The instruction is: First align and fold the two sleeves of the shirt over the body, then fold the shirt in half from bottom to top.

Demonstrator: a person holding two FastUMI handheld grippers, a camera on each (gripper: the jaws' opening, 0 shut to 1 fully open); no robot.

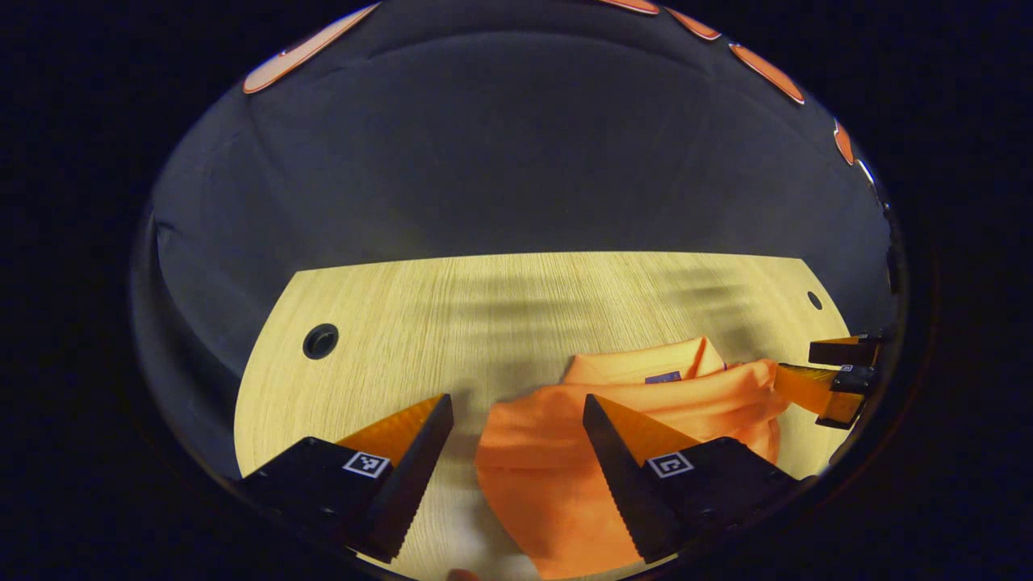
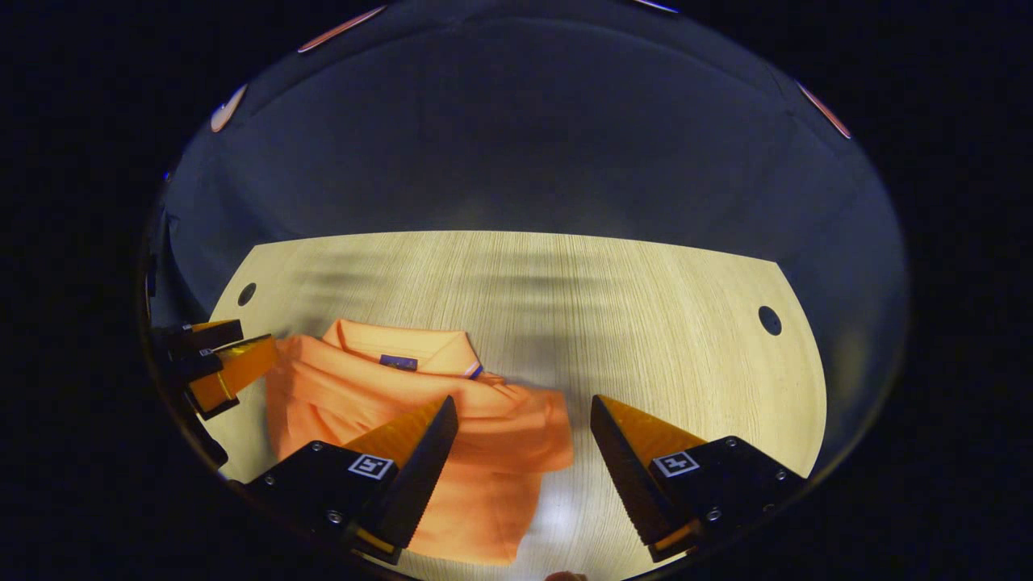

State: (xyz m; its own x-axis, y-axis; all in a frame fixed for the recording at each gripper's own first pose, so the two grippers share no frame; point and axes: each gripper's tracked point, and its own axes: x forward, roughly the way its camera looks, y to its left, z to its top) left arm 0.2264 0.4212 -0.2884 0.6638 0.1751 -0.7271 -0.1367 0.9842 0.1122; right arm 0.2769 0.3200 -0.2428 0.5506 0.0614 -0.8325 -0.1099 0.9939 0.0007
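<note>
An orange polo shirt [image 1: 565,468] lies on the wooden table [image 1: 452,315], collar [image 1: 637,367] toward the far side, with its fabric bunched and partly folded over the body. My left gripper [image 1: 516,432] hovers open above the shirt's left edge, nothing between its fingers. In the right gripper view the same shirt [image 2: 403,403] sits left of centre with a sleeve [image 2: 516,436] spread toward the right. My right gripper [image 2: 524,432] stands open over that sleeve, gripping nothing. The other gripper [image 1: 839,379] appears at the right edge of the left gripper view, and at the left edge [image 2: 214,363] of the right gripper view.
The table has a round cable hole [image 1: 320,340] on the left and another [image 2: 769,320] on the right. Bare wood stretches beyond the collar to the far edge. Dark cloth walls the booth behind the table.
</note>
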